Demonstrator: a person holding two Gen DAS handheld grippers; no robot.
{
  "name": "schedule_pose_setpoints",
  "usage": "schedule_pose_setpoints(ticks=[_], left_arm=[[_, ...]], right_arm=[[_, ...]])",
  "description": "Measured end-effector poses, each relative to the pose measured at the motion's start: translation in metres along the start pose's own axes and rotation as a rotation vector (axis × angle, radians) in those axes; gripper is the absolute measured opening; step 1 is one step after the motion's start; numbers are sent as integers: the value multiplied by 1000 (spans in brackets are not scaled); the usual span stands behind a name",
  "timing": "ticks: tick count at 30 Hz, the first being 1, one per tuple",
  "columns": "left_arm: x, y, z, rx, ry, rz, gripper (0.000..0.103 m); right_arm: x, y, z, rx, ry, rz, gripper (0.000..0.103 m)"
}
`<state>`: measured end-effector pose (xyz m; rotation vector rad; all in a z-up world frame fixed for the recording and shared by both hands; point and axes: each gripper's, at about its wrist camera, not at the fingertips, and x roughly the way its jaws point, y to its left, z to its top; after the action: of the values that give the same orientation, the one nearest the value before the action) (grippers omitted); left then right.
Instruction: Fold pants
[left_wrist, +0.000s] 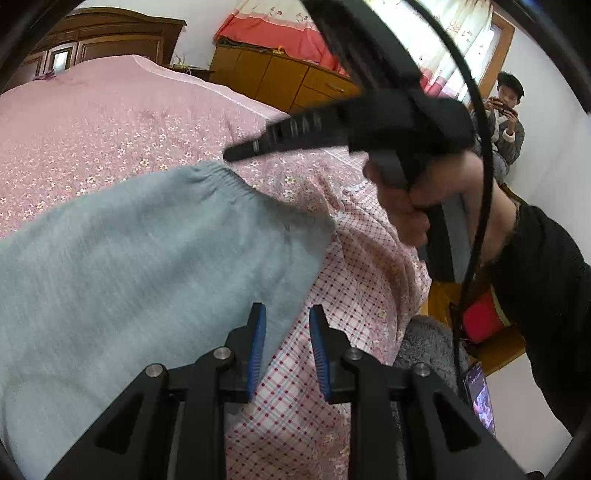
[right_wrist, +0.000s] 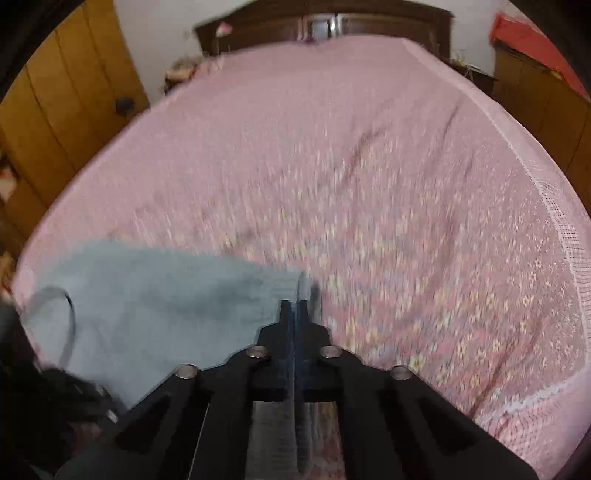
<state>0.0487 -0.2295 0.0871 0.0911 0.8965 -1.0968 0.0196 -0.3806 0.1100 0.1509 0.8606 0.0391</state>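
Note:
Grey-blue pants (left_wrist: 140, 266) lie on the pink flowered bedspread (left_wrist: 110, 129). My left gripper (left_wrist: 287, 325) hovers at their right edge, blue pads apart. The cloth's edge runs under the gap and is not pinched. My right gripper (left_wrist: 231, 155), held in a hand (left_wrist: 402, 210), reaches in from the right to the ribbed far corner (left_wrist: 218, 171). In the blurred right wrist view the right gripper (right_wrist: 295, 304) has its jaws pressed together at that corner of the pants (right_wrist: 159, 295), and a sliver of cloth shows at the tips.
A pink checked sheet (left_wrist: 354, 280) hangs over the bed's near edge. A dark headboard (right_wrist: 332, 22) and wooden cabinets (left_wrist: 280, 77) lie beyond. A seated person (left_wrist: 509, 122) holds a phone. A grey fluffy mat (left_wrist: 424, 343) and a lit phone (left_wrist: 480, 398) sit low right. A black cable (left_wrist: 480, 184) crosses.

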Motion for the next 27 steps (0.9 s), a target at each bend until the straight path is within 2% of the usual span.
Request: schedule_pose_setpoints(ticks=[3,5,7,8,11,13,14,16,18,19,20,21,27], left_arm=[[6,-1,-3,9,27,7,24],[14,-1,-7,13,45,24,25],[19,1,-8,2,43,25,25],[17,1,-9,-12,36,16,26],[7,0,-9,-33,12,-32,26],[-6,-1,-9,-44,-53,-39,26],[-11,-2,-7,-53,-84,-18,26],[-10,2,-2,-93,-115,40,26],[3,8,4,-133,-87,98,26],[9,10,5,-140,-72,116,26],[15,11,5,-146,-55,137,26],[21,12,6,-153,-39,162,26],[11,11,15,-156,-33,181,25]], right_arm=[[13,-4,7,5,34,-21,0],[28,-6,-5,-32,83,-95,1],[32,-12,-13,-26,113,-104,11],[26,-14,-19,-6,87,-80,20],[8,-21,-32,44,54,16,35],[-2,-26,-42,80,61,65,47],[-3,-26,-47,92,87,94,52],[0,-21,-54,66,140,128,52],[6,-10,-61,-13,169,104,51],[8,-5,-64,-53,179,84,47],[11,-1,-65,-84,186,42,35],[14,0,-66,-99,192,16,33],[-1,13,-90,-132,122,-22,40]])
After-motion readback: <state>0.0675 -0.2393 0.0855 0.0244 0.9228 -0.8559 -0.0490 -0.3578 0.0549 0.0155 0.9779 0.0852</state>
